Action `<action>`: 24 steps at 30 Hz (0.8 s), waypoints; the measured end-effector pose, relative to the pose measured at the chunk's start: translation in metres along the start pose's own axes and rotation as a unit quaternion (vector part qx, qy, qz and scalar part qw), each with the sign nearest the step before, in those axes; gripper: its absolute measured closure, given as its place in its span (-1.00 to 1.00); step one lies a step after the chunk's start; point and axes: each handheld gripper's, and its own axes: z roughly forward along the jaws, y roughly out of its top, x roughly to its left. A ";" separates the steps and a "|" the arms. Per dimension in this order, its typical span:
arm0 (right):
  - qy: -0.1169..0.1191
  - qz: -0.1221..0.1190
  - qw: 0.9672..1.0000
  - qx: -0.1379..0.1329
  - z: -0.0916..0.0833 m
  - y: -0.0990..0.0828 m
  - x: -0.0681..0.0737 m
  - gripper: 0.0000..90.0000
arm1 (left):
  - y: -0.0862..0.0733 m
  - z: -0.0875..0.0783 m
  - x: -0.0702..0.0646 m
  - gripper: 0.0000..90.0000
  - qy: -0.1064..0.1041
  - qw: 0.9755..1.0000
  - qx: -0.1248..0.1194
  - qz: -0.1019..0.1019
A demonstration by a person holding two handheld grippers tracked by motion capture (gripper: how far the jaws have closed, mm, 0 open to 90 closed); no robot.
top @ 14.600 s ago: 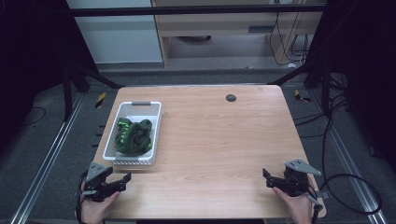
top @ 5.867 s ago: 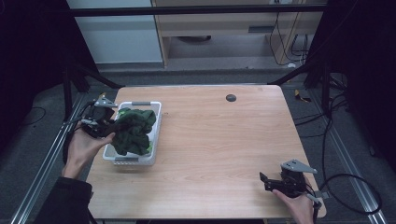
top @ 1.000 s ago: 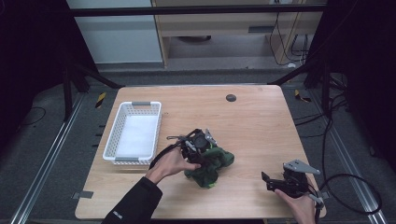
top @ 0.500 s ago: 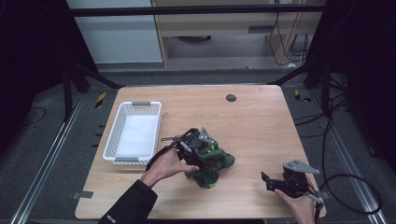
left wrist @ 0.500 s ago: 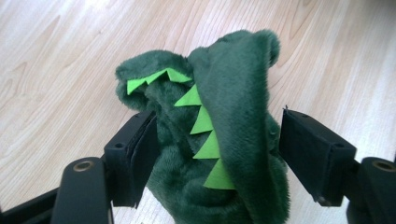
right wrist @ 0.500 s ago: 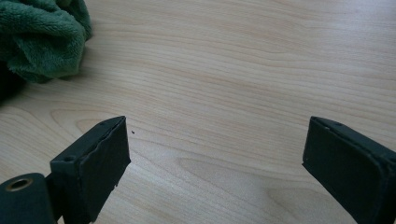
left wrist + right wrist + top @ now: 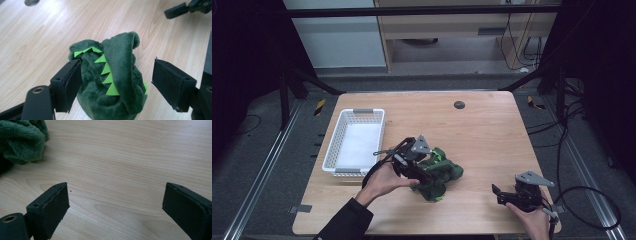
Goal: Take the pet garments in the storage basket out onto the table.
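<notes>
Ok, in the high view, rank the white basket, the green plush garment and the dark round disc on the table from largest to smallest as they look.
1. White basket, largest.
2. Green plush garment, bunched on the table, clearly smaller than the basket.
3. Dark round disc, by far the smallest.

The disc lies farther from the camera, but the gap is too big for that to matter.

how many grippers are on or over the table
2. The left gripper is at the green plush garment mid-table, jaws open around it; the right gripper sits near the table's front right corner, jaws open.
</notes>
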 end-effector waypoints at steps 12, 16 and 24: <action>0.000 0.001 1.000 0.000 0.000 0.000 0.000 -0.85 | -0.027 -0.028 0.003 -0.50 0.024 0.995 -0.084 -0.048; 0.000 0.002 1.000 0.000 0.000 0.000 0.000 -0.85 | -0.042 -0.034 0.005 -0.48 0.037 0.991 -0.107 -0.068; 0.000 0.002 1.000 -0.002 -0.001 0.000 0.000 -0.85 | -0.079 -0.045 0.009 -0.45 0.075 0.981 -0.138 -0.110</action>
